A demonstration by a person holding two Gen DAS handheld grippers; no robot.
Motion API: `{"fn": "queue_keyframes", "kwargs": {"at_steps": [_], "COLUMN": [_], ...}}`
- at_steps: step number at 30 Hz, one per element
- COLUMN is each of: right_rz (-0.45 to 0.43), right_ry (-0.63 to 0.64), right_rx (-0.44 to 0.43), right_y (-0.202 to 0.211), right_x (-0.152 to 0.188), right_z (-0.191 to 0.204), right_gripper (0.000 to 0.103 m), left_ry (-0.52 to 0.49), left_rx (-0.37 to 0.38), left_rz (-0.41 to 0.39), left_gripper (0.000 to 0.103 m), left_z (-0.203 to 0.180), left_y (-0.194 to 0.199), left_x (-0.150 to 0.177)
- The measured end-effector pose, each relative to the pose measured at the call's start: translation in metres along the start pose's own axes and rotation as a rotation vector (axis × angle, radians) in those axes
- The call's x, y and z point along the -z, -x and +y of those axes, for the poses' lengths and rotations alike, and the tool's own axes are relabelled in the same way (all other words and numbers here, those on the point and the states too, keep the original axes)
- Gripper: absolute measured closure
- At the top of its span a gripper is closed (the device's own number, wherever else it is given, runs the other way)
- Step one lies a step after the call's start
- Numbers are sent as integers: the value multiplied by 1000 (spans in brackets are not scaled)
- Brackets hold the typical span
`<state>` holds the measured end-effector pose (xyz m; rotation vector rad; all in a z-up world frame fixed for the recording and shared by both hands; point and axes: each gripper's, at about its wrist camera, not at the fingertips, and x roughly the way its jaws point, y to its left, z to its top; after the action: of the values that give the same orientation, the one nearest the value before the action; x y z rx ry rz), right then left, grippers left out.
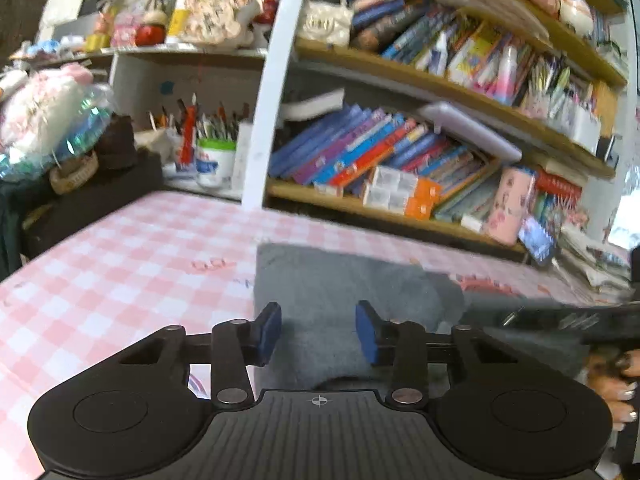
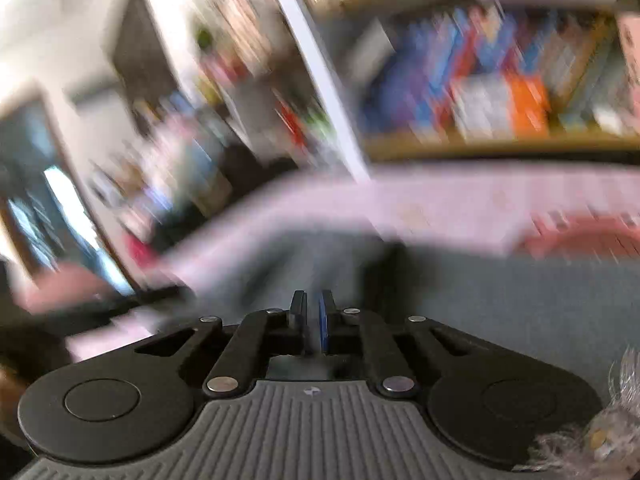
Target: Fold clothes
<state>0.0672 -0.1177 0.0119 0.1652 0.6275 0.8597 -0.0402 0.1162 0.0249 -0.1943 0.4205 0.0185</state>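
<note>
Right now your left gripper (image 1: 318, 332) hangs wide open over the gray cloth (image 1: 340, 288), holding nothing. Your right gripper (image 2: 312, 322) looks almost shut, but blur hides whether it pinches cloth. The cloth lies on the pink checked table (image 1: 120, 260). Swing fast and it may slip and bunch.

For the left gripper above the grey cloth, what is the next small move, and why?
Probably lower the left gripper onto the grey cloth and close. Its jaws are open and empty above the cloth on the checked tablecloth; the right gripper is nearly closed, its view blurred.
</note>
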Motion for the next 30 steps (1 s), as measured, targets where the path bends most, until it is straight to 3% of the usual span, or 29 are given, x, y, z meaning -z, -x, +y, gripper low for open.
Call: {"fn": "queue_keyframes", "kwargs": {"at_steps": [1,3,6,7,9,14,21,24,26,30], "right_rz": [55,60,44,41,19,-30,-83,-103,-112,-112], "right_ry": [-22,-75,-95,-102,-94,-85,-122,-135,-112,-117], "right_rx": [40,35,33,27,21,19,67,101,126,222], "right_y": [-10,-8,0,1,7,20,53,74,90,114], "right_x": [4,4,7,8,7,4,22,31,37,48], "right_z": [-6,-17,-20,-20,-16,-9,-21,-25,-23,-27], "right_gripper": [98,100,94,93,91,83,75,73,66,57], "left_ry": [-3,15,39,47,53,20,-56,-97,-108,-120], "left_rx": [-10,-20,-29,-32,-30,-1,40,27,20,57], "left_rz": [18,26,7,1,-32,-85,-110,-115,-130,-146], "left_gripper": [64,63,58,43,27,26,16,15,14,14], "left_z": [0,4,7,8,8,-2,-24,-33,-36,-40], "left_y": [-3,-5,-1,0,6,15,17,16,17,22], "left_x": [1,2,0,0,-1,1,5,8,10,13]}}
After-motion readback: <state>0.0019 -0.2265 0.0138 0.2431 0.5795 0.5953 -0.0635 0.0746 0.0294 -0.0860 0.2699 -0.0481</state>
